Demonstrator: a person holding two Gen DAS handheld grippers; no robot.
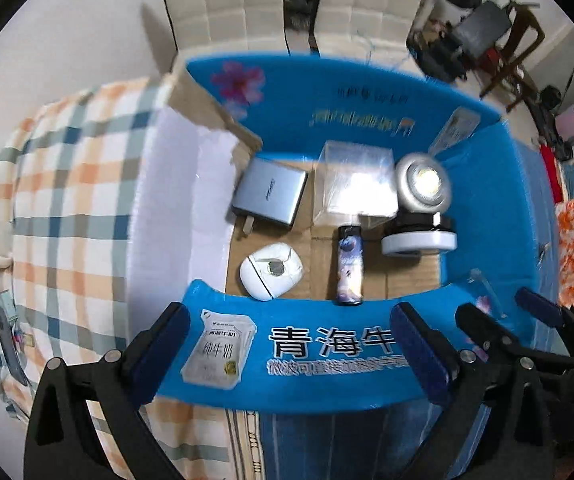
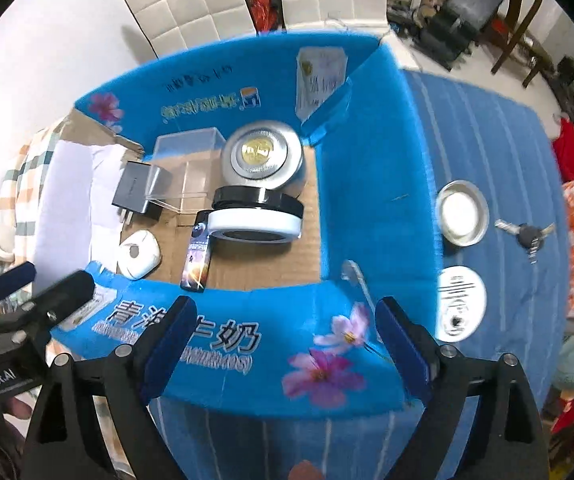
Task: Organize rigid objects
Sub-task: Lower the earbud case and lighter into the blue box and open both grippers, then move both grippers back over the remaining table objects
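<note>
Blue box w/ cardboard floor sits on a desk under checked cloth at left & blue striped cloth at right.

In box, left to right: grey charger at far-left, white pod near front wall below it; clear case at back mid; lighter lying w/ its end at front wall; silver puck light at back-right, black/white ring just in front of it, touching.

Outside box on right part of desk: metal dish, white disc nearer the front edge, keys further right.

Left gripper hovers over the box's front wall, jaws spread wide, empty. Right gripper same, over front-right corner flap, jaws spread, nothing in them.
</note>
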